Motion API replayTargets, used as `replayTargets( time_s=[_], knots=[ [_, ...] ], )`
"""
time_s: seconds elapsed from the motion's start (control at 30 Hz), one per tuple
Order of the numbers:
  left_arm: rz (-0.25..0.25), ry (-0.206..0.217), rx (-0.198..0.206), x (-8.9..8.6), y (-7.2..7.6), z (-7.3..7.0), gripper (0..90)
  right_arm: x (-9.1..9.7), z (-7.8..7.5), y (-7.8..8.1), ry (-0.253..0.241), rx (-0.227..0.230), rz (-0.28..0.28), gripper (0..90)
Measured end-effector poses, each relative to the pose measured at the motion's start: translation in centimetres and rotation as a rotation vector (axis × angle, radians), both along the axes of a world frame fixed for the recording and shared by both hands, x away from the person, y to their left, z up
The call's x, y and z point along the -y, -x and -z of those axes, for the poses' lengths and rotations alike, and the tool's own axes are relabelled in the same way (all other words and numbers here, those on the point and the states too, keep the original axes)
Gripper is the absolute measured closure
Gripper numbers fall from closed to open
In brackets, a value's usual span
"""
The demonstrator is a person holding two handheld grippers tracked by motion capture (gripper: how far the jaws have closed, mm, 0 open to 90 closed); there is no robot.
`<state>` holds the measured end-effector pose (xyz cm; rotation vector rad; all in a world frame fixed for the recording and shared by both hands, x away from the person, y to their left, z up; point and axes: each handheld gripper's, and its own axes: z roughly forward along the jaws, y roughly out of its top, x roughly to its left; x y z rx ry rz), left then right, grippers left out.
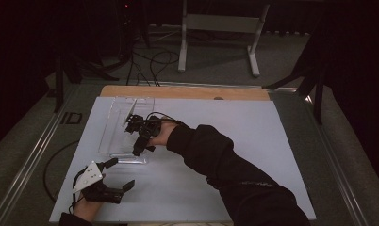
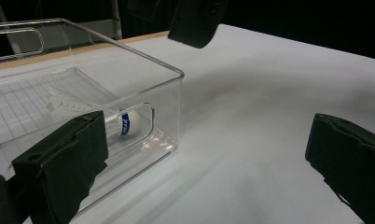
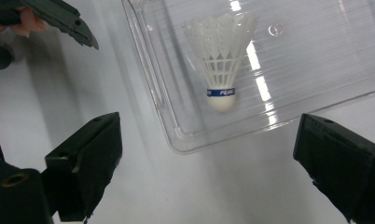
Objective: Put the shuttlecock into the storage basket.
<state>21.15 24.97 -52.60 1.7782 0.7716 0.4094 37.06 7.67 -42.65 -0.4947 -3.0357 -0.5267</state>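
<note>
The right hand-held gripper (image 1: 131, 123) hangs over the near end of the clear tray (image 1: 113, 123), its jaws spread wide with nothing between them. Seen along those jaws, the shuttlecock (image 3: 221, 60) lies on the tray floor, cork towards the near wall, feathers fanning away from it. The tray sits on the white worktop (image 1: 253, 141), towards its left side. The left hand-held gripper (image 1: 120, 174) rests low on the worktop just in front of the tray, also released and empty; from its camera the cork (image 2: 128, 122) shows through the tray's end wall.

The work looks like reaching in for the shuttlecock. To do it well, I'd bring the right jaws down inside the wall rather than across it, straddle the cork or the stiff base of the skirt, and close gently there; the feathers would crush or slip. The tray is light and could slide, so the left one might steady its near wall.
</note>
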Motion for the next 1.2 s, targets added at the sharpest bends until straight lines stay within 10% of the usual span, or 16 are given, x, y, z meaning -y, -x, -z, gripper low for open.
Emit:
replayTargets(
  time_s=[1.2],
  knots=[
    [0.004,-0.018,-0.007,0.2,0.0,0.0,0.0,6.5,1.1,0.5,-0.084,0.069,0.024,8.4]
  ],
)
